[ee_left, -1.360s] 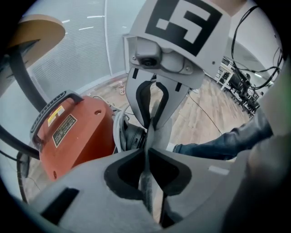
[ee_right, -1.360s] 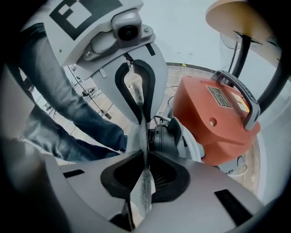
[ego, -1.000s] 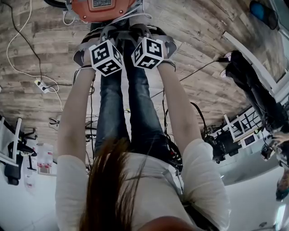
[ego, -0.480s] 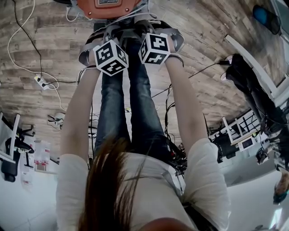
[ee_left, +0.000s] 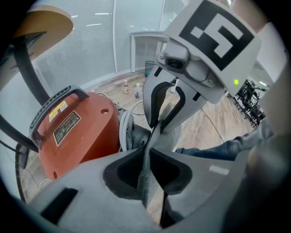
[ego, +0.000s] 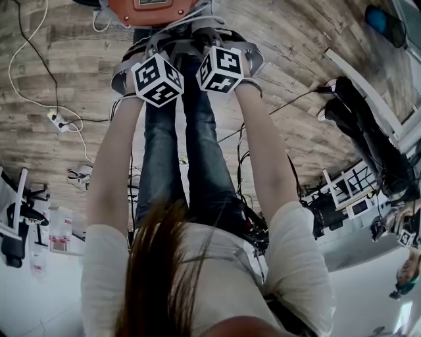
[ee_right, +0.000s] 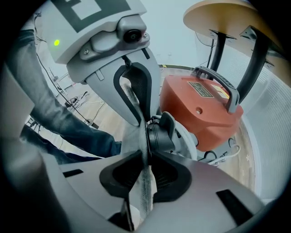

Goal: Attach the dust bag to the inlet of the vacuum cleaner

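Note:
The orange vacuum cleaner [ego: 151, 8] stands on the wooden floor past my hands, with its black handle on top [ee_right: 218, 84]. Its black round inlet [ee_right: 161, 134] faces me. A grey fabric dust bag [ee_left: 164, 136] hangs in front of the inlet [ee_left: 136, 136], stretched between both grippers. My left gripper [ee_left: 148, 152] is shut on one edge of the bag. My right gripper [ee_right: 146, 157] is shut on the facing edge [ee_right: 146, 191]. The two grippers point steeply down, tips close together. In the head view their marker cubes [ego: 156, 79] hide the jaws.
White and black cables and a power strip [ego: 56, 122] lie on the floor at the left. Another person [ego: 368, 131] stands at the right by white furniture. A round table on black legs [ee_right: 223, 13] rises beside the vacuum. Small bottles [ee_left: 132, 88] stand by the glass wall.
Both marker cubes have rolled a little about their own axes. The hands stay in the same place over the vacuum, each still holding the bag.

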A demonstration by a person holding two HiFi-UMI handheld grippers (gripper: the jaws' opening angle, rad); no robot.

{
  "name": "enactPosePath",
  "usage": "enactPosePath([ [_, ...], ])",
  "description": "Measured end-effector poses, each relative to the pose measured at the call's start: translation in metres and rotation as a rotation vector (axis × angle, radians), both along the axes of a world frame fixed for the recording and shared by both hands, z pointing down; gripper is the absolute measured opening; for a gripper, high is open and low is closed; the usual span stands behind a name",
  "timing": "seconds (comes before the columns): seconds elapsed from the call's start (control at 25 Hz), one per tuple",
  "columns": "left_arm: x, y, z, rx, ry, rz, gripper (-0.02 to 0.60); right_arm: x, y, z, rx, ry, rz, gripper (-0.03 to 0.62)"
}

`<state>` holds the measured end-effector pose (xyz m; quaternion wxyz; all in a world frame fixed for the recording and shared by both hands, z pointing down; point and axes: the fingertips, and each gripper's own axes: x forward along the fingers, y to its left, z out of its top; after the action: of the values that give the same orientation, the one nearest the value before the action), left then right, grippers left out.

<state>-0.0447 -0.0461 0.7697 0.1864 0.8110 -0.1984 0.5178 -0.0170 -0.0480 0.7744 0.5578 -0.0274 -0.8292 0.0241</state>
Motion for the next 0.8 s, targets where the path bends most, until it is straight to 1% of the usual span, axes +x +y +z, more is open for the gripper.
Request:
enactPosePath([
  [0.08,0.0002,0.0002,0.0001,-0.002,-0.002,-0.003,0.060,0.0003,0.0001,-0.0001,0.000,0.000,0.018,0.069],
  [0.28,0.0010,0.0008,0.0007,-0.002,-0.009,-0.010,0.060,0.0014,0.0002,0.0000,0.002,0.001,0.026,0.071],
  [0.44,0.0002,0.0023,0.0001,-0.015,-0.013,-0.024,0.061,0.0007,0.0010,-0.0014,-0.007,-0.001,0.063,0.074],
  [0.64,-0.0008,0.0041,0.0016,-0.039,-0.009,-0.087,0.074,0.0024,0.0003,-0.0019,-0.049,-0.021,0.152,0.091],
  [0.8,-0.0021,0.0064,0.0043,-0.063,0.001,-0.120,0.084,0.0024,0.0023,-0.0008,-0.058,-0.022,0.166,0.108],
])
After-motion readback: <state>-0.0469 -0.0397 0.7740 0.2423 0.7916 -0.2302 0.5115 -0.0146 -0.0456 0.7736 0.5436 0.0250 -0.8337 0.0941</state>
